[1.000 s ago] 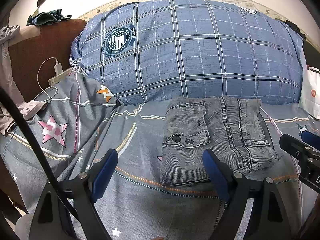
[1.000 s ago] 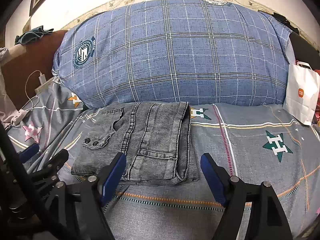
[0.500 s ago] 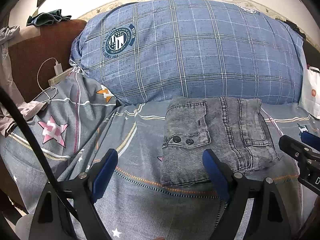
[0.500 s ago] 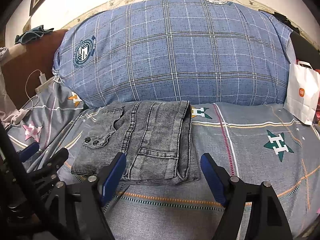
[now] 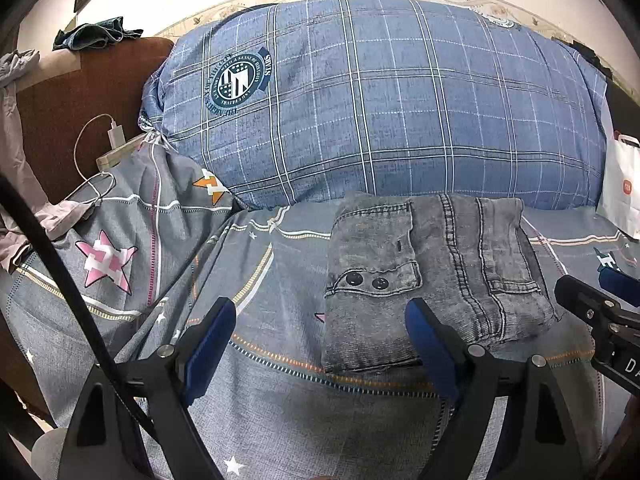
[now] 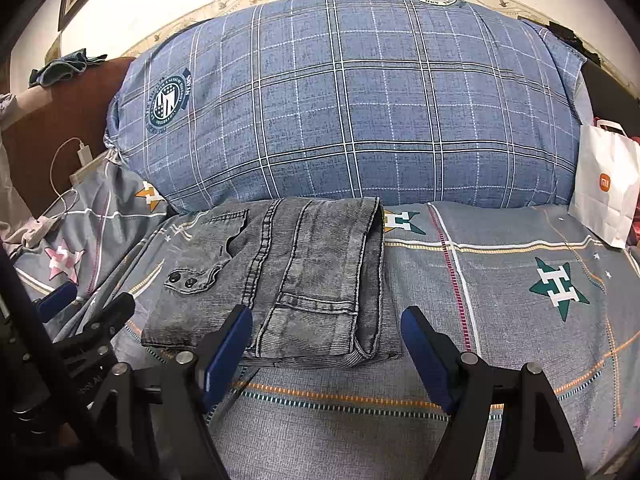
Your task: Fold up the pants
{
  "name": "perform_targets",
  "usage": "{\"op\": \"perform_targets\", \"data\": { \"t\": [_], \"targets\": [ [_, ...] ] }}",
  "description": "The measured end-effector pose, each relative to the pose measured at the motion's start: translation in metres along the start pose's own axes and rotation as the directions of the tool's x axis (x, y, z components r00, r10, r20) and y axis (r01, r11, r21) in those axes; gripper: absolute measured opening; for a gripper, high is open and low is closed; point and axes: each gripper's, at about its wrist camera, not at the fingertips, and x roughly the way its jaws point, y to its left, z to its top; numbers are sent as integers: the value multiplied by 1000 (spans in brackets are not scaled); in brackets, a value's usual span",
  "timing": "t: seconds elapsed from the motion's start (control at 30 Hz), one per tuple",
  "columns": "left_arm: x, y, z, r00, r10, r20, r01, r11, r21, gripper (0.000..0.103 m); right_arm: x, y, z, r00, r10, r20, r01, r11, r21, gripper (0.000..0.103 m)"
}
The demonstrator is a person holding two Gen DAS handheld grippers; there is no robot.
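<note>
Left wrist view: grey denim pants (image 5: 432,280) folded square on woven bedsheet (image 5: 280,400); both grippers apart, empty.

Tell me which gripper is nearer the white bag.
Right. The right gripper hovers open at the jeans' near edge, with the bag off to its right by the pillow. The left gripper sits farther left, beyond the jeans.
</note>
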Motion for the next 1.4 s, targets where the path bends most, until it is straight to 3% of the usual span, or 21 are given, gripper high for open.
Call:
{"op": "perform_targets", "data": {
  "t": [1.4],
  "targets": [
    [-2,0,1,1000,-5,9,5,1000,0,87,-1,1,-1,1000,3,0,-3,1000,-5,80]
  ]
}}
